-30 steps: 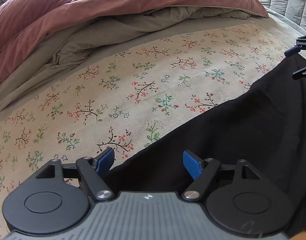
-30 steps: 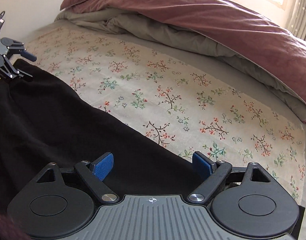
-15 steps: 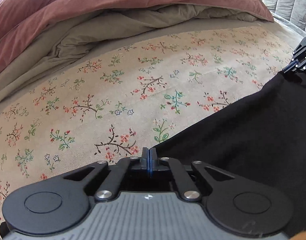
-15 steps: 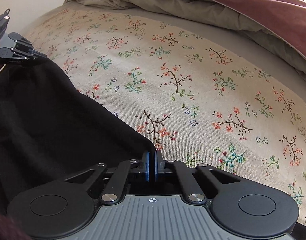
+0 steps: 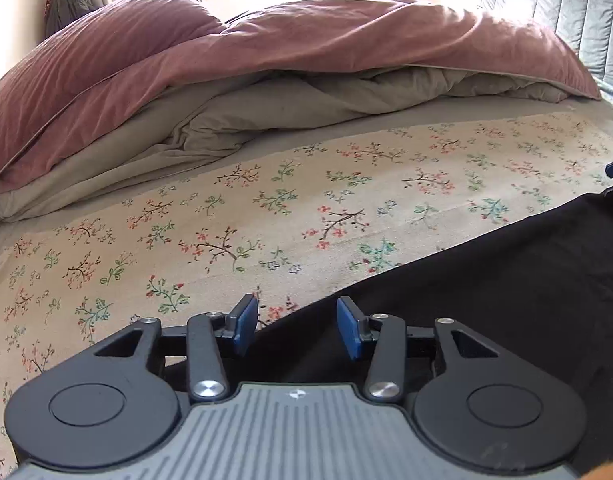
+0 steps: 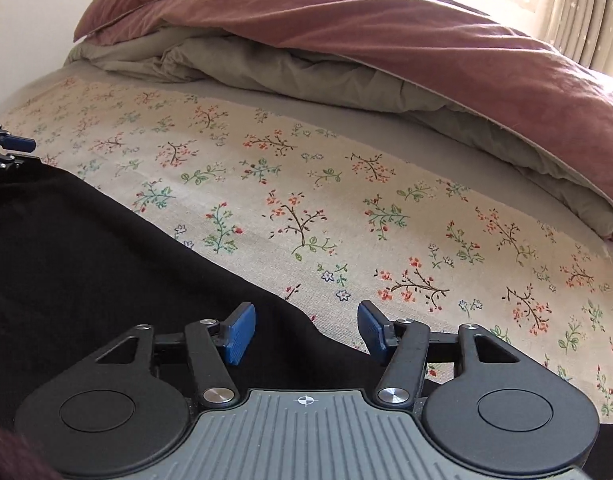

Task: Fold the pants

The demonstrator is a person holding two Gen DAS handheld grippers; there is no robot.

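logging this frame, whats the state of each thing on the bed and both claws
black pants: spread flat on the floral sheet, edge between both claws, not gripped
left claw: open, jaws have just been opening, pads clear of the fabric
right claw: open, jaws have just been opening, pads clear of the fabric
floral sheet: laid flat, smooth
pink duvet: bunched up at the far side

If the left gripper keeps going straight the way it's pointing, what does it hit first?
Most likely the edge of the black pants, which lies between the open jaws of the left gripper, with the floral sheet just beyond. Depth is hard to judge here.
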